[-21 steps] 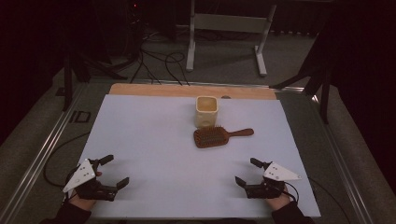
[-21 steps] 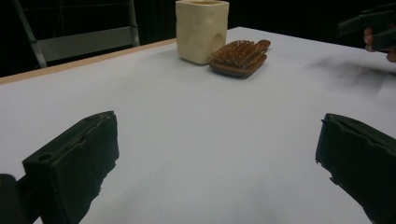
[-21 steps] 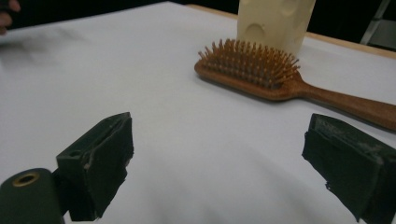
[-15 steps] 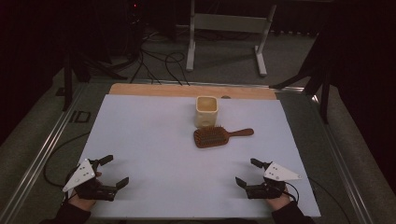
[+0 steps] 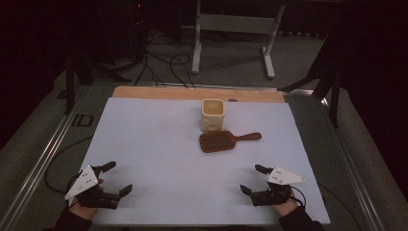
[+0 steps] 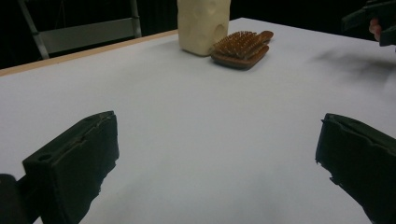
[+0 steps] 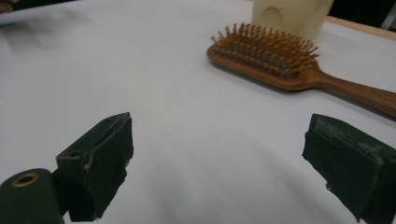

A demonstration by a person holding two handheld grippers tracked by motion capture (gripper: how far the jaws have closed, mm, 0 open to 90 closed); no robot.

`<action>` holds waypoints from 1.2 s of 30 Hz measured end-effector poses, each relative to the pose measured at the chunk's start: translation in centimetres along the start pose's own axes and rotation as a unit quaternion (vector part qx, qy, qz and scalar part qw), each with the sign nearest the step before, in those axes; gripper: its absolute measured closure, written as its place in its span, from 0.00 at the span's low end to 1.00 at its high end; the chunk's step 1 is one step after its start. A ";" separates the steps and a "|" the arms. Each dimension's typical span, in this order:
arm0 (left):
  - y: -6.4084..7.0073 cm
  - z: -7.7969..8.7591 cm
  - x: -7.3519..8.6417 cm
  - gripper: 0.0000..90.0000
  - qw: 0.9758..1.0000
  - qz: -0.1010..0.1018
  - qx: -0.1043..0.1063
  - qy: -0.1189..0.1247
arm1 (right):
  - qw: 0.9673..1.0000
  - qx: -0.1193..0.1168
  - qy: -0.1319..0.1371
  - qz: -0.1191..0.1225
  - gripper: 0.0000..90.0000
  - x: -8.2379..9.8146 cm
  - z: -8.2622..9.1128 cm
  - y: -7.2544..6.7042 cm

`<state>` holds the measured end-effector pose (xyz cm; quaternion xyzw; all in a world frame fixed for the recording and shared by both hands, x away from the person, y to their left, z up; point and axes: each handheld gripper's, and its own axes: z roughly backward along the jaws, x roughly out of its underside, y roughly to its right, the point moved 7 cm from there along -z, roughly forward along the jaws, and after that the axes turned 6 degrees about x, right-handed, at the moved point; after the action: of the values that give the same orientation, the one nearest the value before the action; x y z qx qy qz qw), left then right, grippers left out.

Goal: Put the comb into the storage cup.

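Note:
A brown wooden hairbrush (image 5: 227, 140) lies bristles up on the white table sheet (image 5: 159, 144), its handle pointing right. Just behind it stands a cream square cup (image 5: 213, 114). The left gripper (image 5: 118, 177) rests near the front left edge, open, nothing between its jaws. The right gripper (image 5: 253, 179) sits near the front right edge, also open and empty. In the left gripper view the cup (image 6: 203, 24) and brush (image 6: 241, 47) are far ahead. In the right gripper view the brush (image 7: 280, 59) lies close ahead, the cup (image 7: 292, 14) behind it.
A wooden strip (image 5: 192, 93) borders the sheet's far edge. Metal rails (image 5: 45, 159) run along both table sides. Beyond the table stand a metal frame (image 5: 235, 29) and floor cables (image 5: 163, 62). The other gripper (image 6: 371, 18) shows at the left gripper view's top right.

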<state>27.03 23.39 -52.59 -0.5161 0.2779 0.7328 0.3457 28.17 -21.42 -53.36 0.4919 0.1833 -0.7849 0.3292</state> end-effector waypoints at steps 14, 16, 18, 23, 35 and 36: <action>0.1 -0.1 -0.3 0.00 1.000 -0.006 0.003 0.004 | 1.000 -0.018 -0.005 0.011 0.09 -1.7 1.4 -0.9; 0.1 -0.1 -0.3 0.00 1.000 -0.006 0.003 0.005 | 1.000 -0.016 -0.004 0.008 0.09 -1.9 1.5 -1.0; 0.1 -0.1 -0.3 0.00 1.000 -0.006 0.003 0.004 | 1.000 -0.014 -0.001 0.011 0.09 -2.6 1.9 -1.0; 0.2 -0.1 -0.3 0.00 1.000 -0.005 0.004 0.005 | 1.000 -0.015 -0.001 0.020 0.09 -3.3 2.2 -1.1; 0.1 -0.1 -0.4 0.00 1.000 -0.005 0.003 0.007 | 0.999 -0.015 0.017 0.044 0.09 -6.7 2.9 -0.6; 0.1 -0.1 -0.4 0.00 1.000 -0.006 0.002 0.007 | 0.999 -0.016 0.018 0.044 0.09 -6.9 3.0 -0.6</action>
<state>27.06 23.17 -52.25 -0.5218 0.2789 0.7266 0.3494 27.91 -20.50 -45.88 0.5080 0.1800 -0.7577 0.3680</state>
